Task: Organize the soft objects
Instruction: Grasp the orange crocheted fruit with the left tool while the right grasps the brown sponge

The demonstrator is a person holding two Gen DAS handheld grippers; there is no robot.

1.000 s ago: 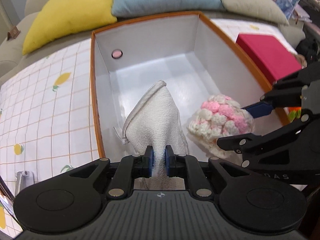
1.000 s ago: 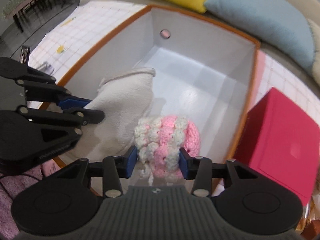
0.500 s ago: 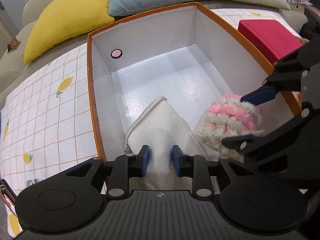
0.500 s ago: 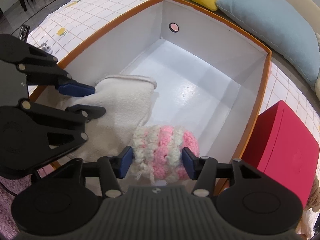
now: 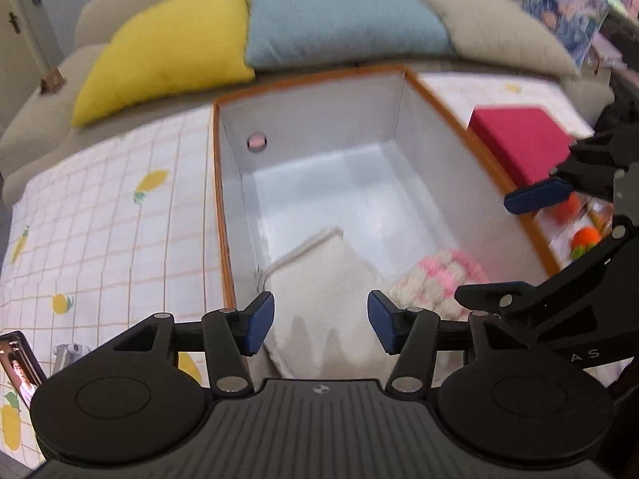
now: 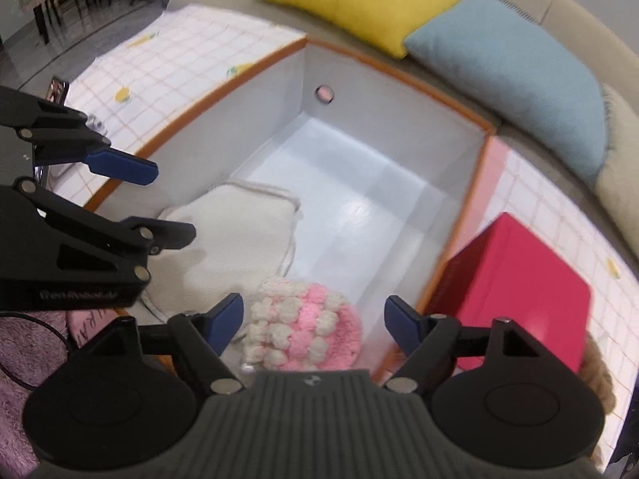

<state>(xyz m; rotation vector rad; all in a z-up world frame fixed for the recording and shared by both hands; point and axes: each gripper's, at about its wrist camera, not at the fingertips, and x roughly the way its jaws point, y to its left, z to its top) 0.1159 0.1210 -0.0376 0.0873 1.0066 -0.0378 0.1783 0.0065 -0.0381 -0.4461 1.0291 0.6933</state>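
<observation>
A white box with an orange rim (image 5: pixel 217 183) (image 6: pixel 475 207) stands on a checked cloth. Inside it, at the near end, a cream towel (image 5: pixel 323 279) (image 6: pixel 235 231) lies slumped beside a pink-and-white crocheted hat (image 5: pixel 439 279) (image 6: pixel 303 327). My left gripper (image 5: pixel 320 321) hangs above the towel, its jaws opening, and its pads are clear of the fabric. My right gripper (image 6: pixel 314 319) hovers over the hat, jaws also opening, with a gap on both sides of the hat. Each gripper shows at the edge of the other's view.
A red box (image 5: pixel 523 143) (image 6: pixel 515 291) sits right of the white box. Yellow (image 5: pixel 163 64) and blue cushions (image 5: pixel 339 20) lean on the sofa behind. A phone (image 5: pixel 20 367) lies at the near left on the cloth. Orange soft items (image 5: pixel 585 235) sit at the right.
Both grippers let go and widened: the left released the towel, which slumped flat, and the right released the hat, which rests on the box floor. Both have lifted slightly.
</observation>
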